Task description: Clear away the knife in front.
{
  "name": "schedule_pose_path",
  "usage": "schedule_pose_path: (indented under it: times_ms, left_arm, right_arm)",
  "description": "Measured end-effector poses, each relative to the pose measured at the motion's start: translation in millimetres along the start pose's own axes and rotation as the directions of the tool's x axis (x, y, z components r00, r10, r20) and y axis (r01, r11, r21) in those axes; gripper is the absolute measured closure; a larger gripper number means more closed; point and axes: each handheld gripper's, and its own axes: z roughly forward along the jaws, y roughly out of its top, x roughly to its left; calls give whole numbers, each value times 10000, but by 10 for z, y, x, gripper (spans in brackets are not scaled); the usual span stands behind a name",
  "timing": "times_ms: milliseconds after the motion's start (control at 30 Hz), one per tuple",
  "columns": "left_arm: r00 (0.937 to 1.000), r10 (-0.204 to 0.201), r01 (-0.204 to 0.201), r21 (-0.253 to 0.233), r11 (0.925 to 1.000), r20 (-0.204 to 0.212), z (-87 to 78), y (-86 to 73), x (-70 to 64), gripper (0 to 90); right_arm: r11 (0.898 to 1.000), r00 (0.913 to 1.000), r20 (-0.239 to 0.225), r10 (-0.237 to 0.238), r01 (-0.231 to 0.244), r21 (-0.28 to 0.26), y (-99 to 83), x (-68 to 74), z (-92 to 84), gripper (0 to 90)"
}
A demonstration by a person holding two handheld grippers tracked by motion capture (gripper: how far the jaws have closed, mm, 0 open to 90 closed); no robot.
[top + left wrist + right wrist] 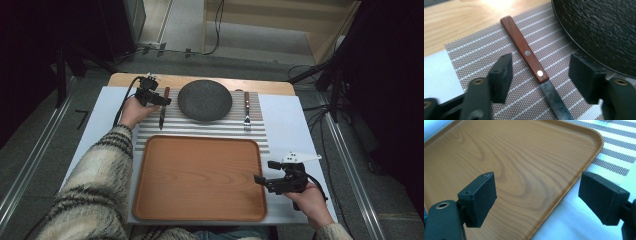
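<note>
left tool spread, straddling knife on mat | right tool spread, empty, over tray edge

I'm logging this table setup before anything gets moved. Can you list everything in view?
Wooden-handled knife: 1, reddish-brown handle with dark blade, on the mat left of the plate.
Round textured plate: 1, dark grey, mat centre.
Wooden-handled fork: 1, right of the plate.
Striped woven placemat: 1, grey-white, far half.
Rectangular wooden tray: 1, orange-brown, near side.
Left tool: 1, black, open, straddling the knife.
Right tool: 1, black, open, over the tray's right edge.
</note>
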Motion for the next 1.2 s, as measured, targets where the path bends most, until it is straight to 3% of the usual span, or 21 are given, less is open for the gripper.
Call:
schedule_pose_path:
  times_ms: [167,267,467,633,900,1067,1200]
  left_arm:
    - [9996,118,-110,329,9994,-241,26,28,-26,449]
    - [9990,222,-201,526,9984,-391,33,41,-43,545]
    - [9989,-337,366,954,9948,-322,69,42,-41,602]
    - [9966,-662,723,1311,9887,-497,106,30,-53,657]
    - [9857,-1347,1476,1330,9801,-1014,122,48,-109,706]
    - [9714,-2122,2225,966,9701,-1066,113,12,-92,757]
    - [9681,-2207,2318,896,9686,-1186,113,6,-104,768]
  right_arm:
    - [10000,10000,4,0,0,-3,0,-1,-1,132]
    - [10000,10000,-3,-18,18,12,-1,1,0,132]
    - [10000,10000,23,-23,23,8,-2,0,-2,132]
    - [10000,10000,36,-47,47,28,-2,1,-1,132]
    - [9996,9995,213,-222,217,201,0,9,10,132]
    - [9995,9994,238,-233,227,225,-2,9,7,132]
    - [9992,9994,214,-289,283,271,-4,12,15,132]
